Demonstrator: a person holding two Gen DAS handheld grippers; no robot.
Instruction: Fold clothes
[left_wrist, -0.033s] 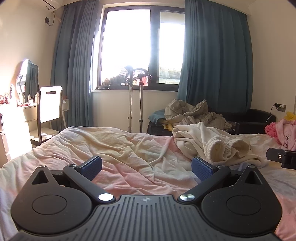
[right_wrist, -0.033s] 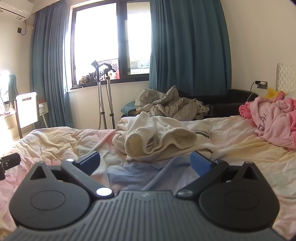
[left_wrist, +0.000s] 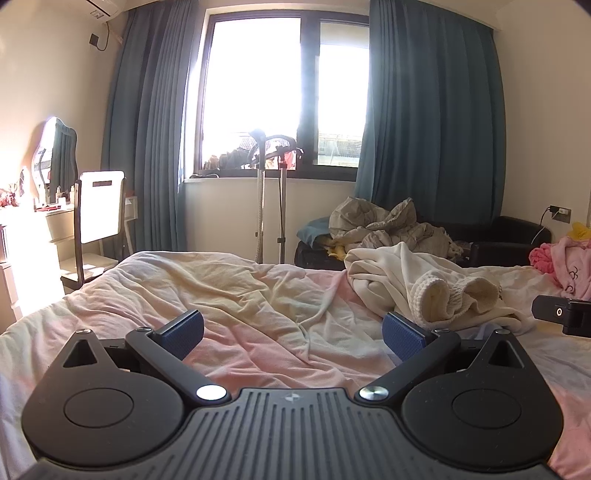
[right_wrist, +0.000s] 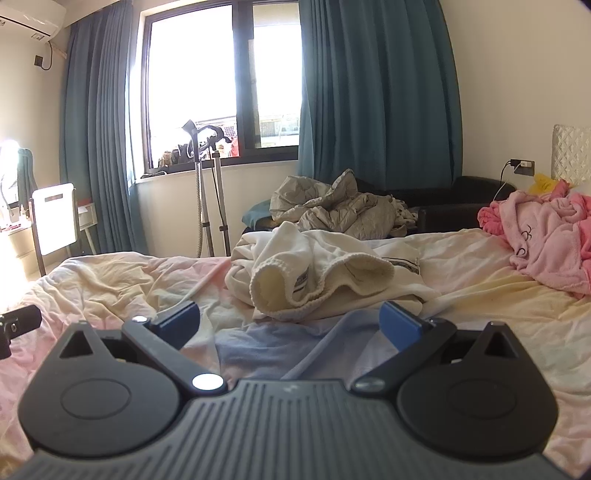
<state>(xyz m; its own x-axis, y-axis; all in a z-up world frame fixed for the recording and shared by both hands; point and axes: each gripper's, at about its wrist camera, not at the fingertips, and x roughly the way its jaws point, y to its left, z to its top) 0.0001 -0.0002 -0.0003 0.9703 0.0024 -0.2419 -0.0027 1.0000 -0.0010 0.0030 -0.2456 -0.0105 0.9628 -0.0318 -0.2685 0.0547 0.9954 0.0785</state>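
Observation:
A crumpled cream-white garment (left_wrist: 424, 291) (right_wrist: 321, 280) lies on the bed (left_wrist: 184, 295), its ribbed cuffs turned toward me. A light blue cloth (right_wrist: 280, 343) lies flat just in front of it, between the fingers of my right gripper (right_wrist: 290, 319). That gripper is open, with its blue pads wide apart and hovering low over the bed. My left gripper (left_wrist: 293, 332) is open too, over bare pink-and-cream bedding, with the cream garment just beyond its right pad (left_wrist: 402, 336). A pink fleece garment (right_wrist: 546, 240) (left_wrist: 572, 262) is heaped at the bed's right side.
Beyond the bed, a grey quilt (right_wrist: 332, 206) is piled on a dark sofa (right_wrist: 469, 199). A garment steamer stand (left_wrist: 269, 206) rises before the window. A white-backed chair (left_wrist: 99, 210) and a dressing table with a mirror (left_wrist: 55, 155) stand at the left.

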